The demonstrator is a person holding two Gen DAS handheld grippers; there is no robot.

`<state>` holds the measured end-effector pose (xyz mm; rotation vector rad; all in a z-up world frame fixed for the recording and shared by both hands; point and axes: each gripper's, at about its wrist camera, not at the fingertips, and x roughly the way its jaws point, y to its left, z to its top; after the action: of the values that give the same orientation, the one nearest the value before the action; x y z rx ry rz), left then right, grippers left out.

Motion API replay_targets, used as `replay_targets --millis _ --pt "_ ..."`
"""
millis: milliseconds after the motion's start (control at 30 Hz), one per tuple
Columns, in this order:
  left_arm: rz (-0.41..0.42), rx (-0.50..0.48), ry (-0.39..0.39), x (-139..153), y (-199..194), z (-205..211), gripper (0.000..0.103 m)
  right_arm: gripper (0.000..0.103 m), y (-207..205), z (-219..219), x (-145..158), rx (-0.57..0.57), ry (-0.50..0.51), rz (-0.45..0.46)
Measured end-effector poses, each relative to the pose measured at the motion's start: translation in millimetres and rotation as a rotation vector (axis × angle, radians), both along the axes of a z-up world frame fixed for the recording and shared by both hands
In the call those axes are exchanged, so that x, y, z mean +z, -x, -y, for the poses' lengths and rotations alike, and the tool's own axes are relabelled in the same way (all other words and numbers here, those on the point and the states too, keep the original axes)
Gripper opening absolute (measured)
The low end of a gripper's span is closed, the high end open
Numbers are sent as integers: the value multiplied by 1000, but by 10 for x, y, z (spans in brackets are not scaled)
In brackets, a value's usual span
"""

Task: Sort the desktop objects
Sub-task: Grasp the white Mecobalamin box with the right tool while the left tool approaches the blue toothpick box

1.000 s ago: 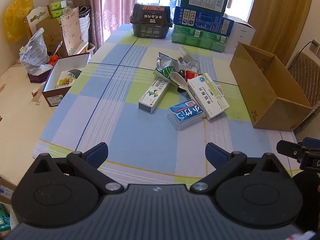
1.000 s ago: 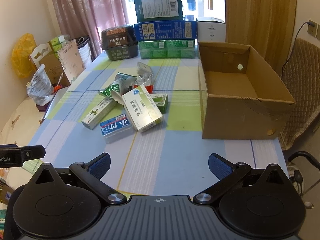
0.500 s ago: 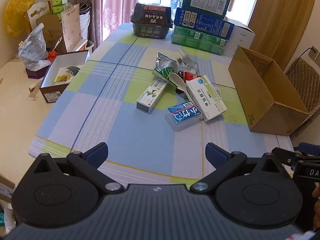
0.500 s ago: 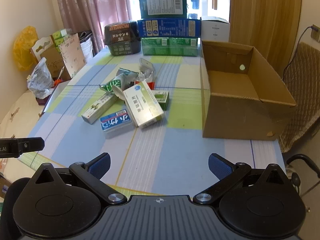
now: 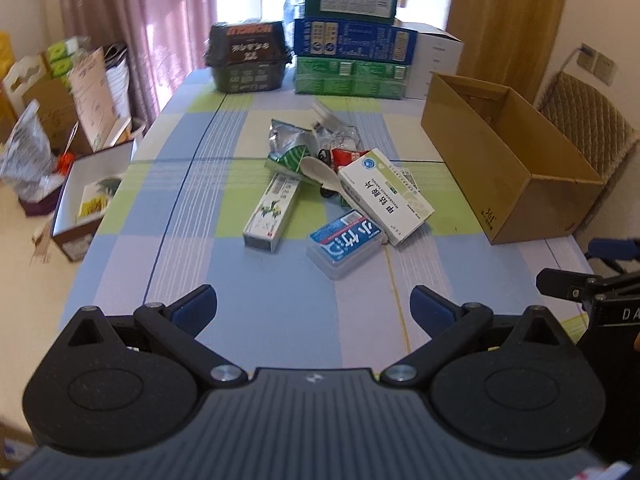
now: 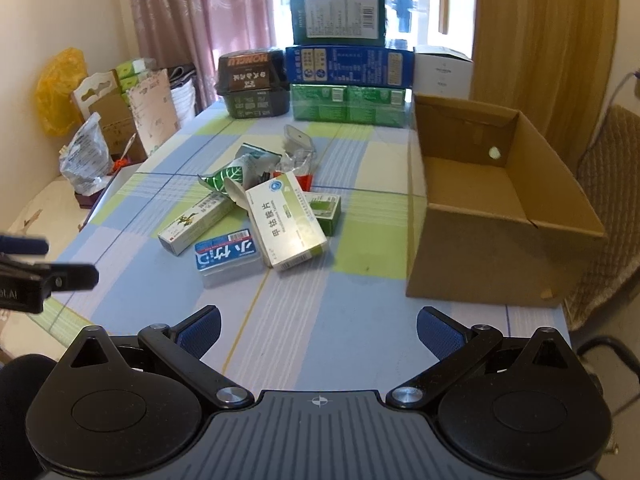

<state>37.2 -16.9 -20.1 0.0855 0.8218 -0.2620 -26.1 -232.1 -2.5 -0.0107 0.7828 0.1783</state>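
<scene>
A small heap lies mid-table: a white-and-green medicine box [image 5: 385, 197] [image 6: 285, 221], a blue-labelled clear case [image 5: 345, 242] [image 6: 227, 255], a long white tube box [image 5: 273, 210] [image 6: 196, 223], a white spoon [image 5: 322, 173], a small green box [image 6: 325, 209], and crumpled foil and green wrappers [image 5: 292, 145] [image 6: 236, 169]. An open cardboard box [image 5: 508, 164] [image 6: 496, 216] stands to the right of the heap. My left gripper [image 5: 313, 309] hovers open over the near table edge. My right gripper [image 6: 318, 333] is open too, nothing between its fingers.
Stacked green and blue cartons [image 5: 351, 36] [image 6: 348, 68] and a dark noodle pack [image 5: 247, 60] line the far edge of the checked tablecloth [image 5: 168, 208]. An open tray box [image 5: 84, 196] and bags sit off the left side. A quilted chair [image 6: 608, 200] stands at the right.
Both grippers have swung and shifted a little above the near table edge, staying open. The left view now faces the heap more squarely. Nothing on the table has moved.
</scene>
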Motion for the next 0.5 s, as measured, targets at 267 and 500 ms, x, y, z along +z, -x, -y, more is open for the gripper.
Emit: replay_targets --millis 267,500 --pt "48 -252 -66 -138 -376 187 93 101 -265 -100 -169 110 54 52" --pt "34 -427 -167 -454 -720 315 85 93 -582 -158 -392 190 80 49"
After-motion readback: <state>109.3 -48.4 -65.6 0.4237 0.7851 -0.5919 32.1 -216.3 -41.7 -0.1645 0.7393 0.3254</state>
